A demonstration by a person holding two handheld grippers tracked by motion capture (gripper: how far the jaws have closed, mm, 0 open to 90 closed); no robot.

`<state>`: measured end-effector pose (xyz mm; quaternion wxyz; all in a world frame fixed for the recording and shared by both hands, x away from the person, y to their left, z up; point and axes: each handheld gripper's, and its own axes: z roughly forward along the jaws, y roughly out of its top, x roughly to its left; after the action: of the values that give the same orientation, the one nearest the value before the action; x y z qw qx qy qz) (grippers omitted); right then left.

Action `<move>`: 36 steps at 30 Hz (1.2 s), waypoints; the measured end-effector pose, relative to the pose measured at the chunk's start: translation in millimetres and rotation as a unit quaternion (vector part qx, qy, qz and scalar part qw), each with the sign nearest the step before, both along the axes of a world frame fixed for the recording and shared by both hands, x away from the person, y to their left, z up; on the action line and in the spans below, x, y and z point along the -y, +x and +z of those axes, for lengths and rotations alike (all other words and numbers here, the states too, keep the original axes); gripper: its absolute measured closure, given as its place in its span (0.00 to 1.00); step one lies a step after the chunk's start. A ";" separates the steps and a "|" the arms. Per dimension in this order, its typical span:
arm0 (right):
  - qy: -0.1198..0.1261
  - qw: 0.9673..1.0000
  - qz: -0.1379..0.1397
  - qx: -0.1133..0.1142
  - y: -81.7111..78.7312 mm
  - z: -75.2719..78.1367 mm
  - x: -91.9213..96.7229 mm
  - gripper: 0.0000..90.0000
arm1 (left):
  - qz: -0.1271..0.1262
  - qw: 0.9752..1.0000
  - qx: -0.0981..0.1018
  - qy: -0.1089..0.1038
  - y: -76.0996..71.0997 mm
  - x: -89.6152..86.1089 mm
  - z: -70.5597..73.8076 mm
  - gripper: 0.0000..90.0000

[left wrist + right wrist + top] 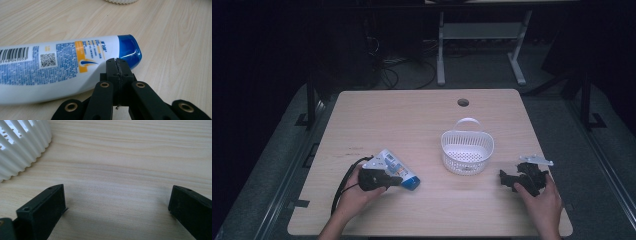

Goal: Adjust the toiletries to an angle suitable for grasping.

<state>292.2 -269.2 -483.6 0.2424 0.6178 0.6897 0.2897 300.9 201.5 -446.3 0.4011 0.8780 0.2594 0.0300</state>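
Left gripper: jaws pressed together, empty, tips just beside the white plastic shampoo bottle with blue cap, which lies flat on the pale wood counter ahead-left of them. Right gripper: jaws spread, nothing between; white ribbed plastic basket ahead-left.

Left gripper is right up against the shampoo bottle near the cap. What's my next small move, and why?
Probably open the left gripper first. Its jaws are pressed together beside the bottle, not around it, so nothing is gripped. The bottle lies on its side on the table, apart from the white basket.
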 end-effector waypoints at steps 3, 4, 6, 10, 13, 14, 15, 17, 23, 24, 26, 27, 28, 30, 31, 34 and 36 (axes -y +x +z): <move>0.000 1.000 0.000 0.000 0.0 0.0 0.0 0.01 | -0.002 1.000 0.000 0.002 2.2 3.9 -0.4 1.00; 0.000 1.000 0.000 0.000 0.0 0.0 0.0 0.01 | -0.003 1.000 0.000 0.002 3.0 5.6 -0.5 1.00; 0.000 1.000 0.000 0.000 0.0 0.0 0.0 0.01 | -0.004 1.000 0.000 0.001 3.7 8.6 -0.7 1.00; 0.000 1.000 0.000 0.000 0.0 0.0 0.0 0.01 | -0.010 1.000 0.001 0.003 6.0 13.1 -1.1 1.00; 0.000 1.000 0.000 0.000 0.0 0.0 0.0 0.01 | -0.012 1.000 0.003 0.003 8.2 17.7 -0.9 1.00; 0.000 1.000 0.000 0.000 0.0 0.0 0.0 0.01 | -0.012 1.000 0.004 0.002 8.7 18.8 -0.8 1.00; 0.000 1.000 0.000 0.000 0.0 0.0 0.0 0.01 | -0.013 1.000 0.005 0.003 9.5 20.2 -0.6 1.00; 0.000 1.000 0.000 0.000 0.0 0.0 0.0 0.01 | -0.017 1.000 0.007 0.005 10.9 23.2 -0.3 1.00; 0.000 1.000 0.000 0.000 0.0 0.0 0.0 0.01 | -0.022 1.000 0.007 0.003 16.3 32.6 -1.7 1.00; 0.000 1.000 0.000 0.000 0.0 0.0 0.0 0.01 | -0.022 1.000 0.009 0.003 17.4 33.7 -1.7 1.00; 0.000 1.000 0.000 0.000 0.0 0.0 0.0 0.01 | -0.022 1.000 0.009 0.003 20.1 35.8 -1.1 1.00; 0.000 1.000 0.000 0.000 0.0 0.0 0.0 0.01 | -0.022 1.000 0.009 0.001 21.0 36.8 -1.0 1.00; 0.000 1.000 0.000 0.000 0.0 0.0 0.0 0.01 | -0.022 1.000 0.009 0.002 22.2 38.0 -0.8 1.00; 0.000 1.000 0.000 0.000 0.0 0.0 0.0 0.00 | -0.021 1.000 0.010 0.000 24.8 40.3 -1.3 1.00; 0.000 1.000 0.000 0.000 0.0 0.0 0.0 0.01 | -0.021 1.000 0.010 0.000 26.0 41.1 -1.6 1.00; 0.000 1.000 0.000 0.000 0.0 0.0 0.0 0.01 | -0.019 1.000 0.011 -0.002 28.5 42.7 -2.7 1.00; 0.000 1.000 0.000 0.000 0.0 0.0 0.0 0.01 | -0.019 1.000 0.010 -0.004 27.9 42.9 -2.3 1.00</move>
<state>292.2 -269.2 -483.6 0.2423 0.6179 0.6896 0.2897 328.9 158.6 -448.6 0.4078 0.8807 0.2389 0.0297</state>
